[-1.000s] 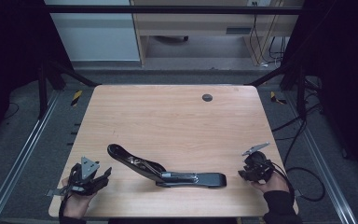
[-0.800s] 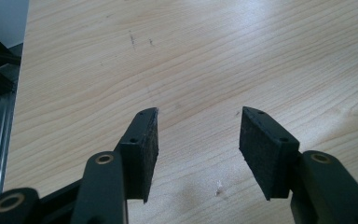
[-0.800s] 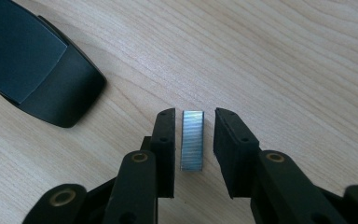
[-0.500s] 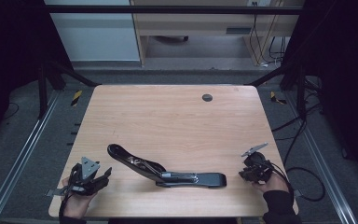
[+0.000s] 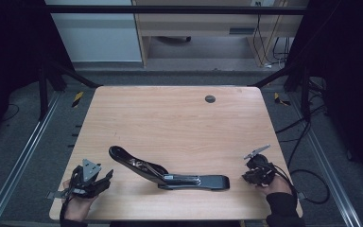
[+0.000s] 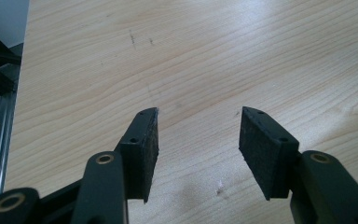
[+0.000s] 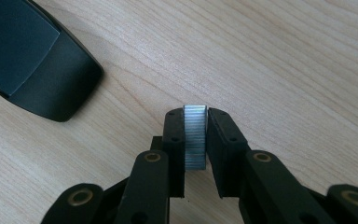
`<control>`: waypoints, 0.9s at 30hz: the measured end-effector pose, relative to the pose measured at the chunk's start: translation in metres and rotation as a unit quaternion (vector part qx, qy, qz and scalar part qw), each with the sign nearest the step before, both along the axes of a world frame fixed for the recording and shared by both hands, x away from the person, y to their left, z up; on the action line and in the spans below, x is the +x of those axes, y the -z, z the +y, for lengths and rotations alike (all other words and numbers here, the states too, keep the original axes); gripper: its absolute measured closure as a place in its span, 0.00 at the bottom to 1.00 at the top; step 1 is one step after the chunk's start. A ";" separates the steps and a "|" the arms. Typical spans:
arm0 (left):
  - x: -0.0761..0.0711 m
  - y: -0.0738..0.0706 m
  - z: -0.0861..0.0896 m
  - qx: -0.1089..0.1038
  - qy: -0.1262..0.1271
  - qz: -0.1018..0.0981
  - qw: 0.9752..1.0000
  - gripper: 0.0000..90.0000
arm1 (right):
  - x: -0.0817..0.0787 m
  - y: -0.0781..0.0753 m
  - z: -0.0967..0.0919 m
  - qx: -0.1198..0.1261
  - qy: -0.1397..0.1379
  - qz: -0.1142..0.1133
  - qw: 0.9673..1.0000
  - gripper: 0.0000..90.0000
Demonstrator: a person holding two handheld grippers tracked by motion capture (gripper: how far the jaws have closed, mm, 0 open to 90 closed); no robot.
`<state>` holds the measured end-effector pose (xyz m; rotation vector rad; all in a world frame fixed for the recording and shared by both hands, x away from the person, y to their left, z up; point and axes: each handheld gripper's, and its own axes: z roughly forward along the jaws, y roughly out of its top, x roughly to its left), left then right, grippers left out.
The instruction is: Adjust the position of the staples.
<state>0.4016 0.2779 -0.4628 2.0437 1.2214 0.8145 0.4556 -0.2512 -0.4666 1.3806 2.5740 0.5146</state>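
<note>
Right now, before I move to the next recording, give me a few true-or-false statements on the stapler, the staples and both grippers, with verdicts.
1. The right gripper has a strip of staples between its pads. True; its jaws have just been closing on it.
2. The left gripper holds the stapler. False; its jaws stand apart over bare table with nothing between them.
3. The stapler lies swung open, its top arm raised toward the left gripper's side. True.
4. The stapler sits at the table's far edge, next to the round dark hole. False; it lies near the person's edge, between the two grippers.
5. The stapler is bright red. False; it is black.
</note>
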 end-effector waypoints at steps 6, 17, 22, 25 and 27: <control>0.000 0.000 0.000 0.000 0.000 0.000 1.000 0.52 | 0.000 -0.002 -0.001 0.003 -0.003 -0.004 1.000 0.86; 0.000 0.000 0.000 0.001 0.000 0.000 1.000 0.52 | -0.005 -0.016 0.004 0.020 -0.044 -0.044 0.998 0.87; 0.000 0.000 -0.001 0.000 -0.001 0.000 1.000 0.52 | -0.006 -0.024 0.011 0.037 -0.063 -0.051 0.996 0.87; 0.000 0.000 0.000 0.000 -0.002 0.000 1.000 0.52 | -0.005 -0.027 0.017 0.045 -0.086 -0.055 0.994 0.87; 0.000 0.000 0.000 0.000 -0.002 0.001 1.000 0.52 | -0.005 -0.030 0.021 0.045 -0.100 -0.060 0.992 0.87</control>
